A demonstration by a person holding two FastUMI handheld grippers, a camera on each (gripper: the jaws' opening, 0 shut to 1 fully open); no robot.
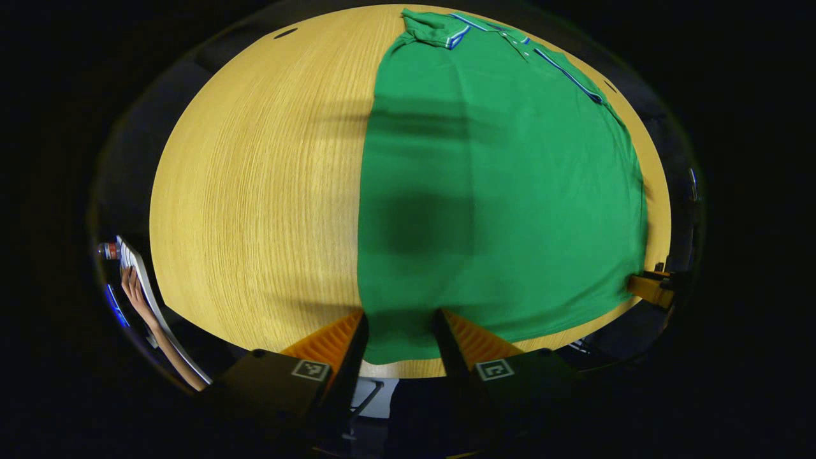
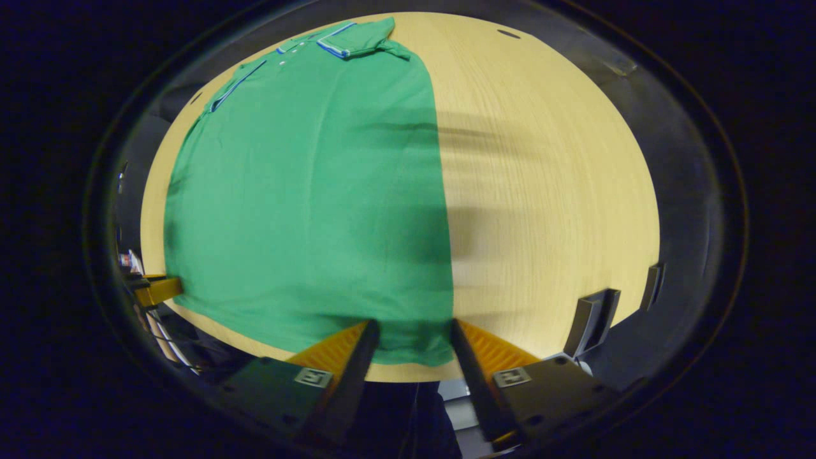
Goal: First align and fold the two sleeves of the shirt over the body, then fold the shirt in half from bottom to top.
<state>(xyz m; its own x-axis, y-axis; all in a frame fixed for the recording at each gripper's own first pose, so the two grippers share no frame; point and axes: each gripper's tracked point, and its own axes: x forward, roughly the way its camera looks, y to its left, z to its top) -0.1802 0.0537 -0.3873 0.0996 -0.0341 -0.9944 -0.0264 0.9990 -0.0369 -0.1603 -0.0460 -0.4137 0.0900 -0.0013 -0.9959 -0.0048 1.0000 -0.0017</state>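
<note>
Two tools poised at the hem of a green shirt [image 1: 503, 191], one at each bottom corner.

Both sleeves already folded in over the body, collar toward the top of each frame, shirt flat on the counter [image 1: 255, 191] with its hem hanging just over the near edge. Left tool [image 1: 400, 335] spread, bottom corner of the cloth lying between its fingers at bottom centre of the left gripper view; right tool [image 2: 414, 344] likewise spread around the other corner at bottom centre of the right gripper view. Likely risks: closing on only the top layer, so the tucked sleeves slip out on lifting; uneven lift between the two corners, skewing the half fold; hem sliding off the counter edge before the pinch.
</note>
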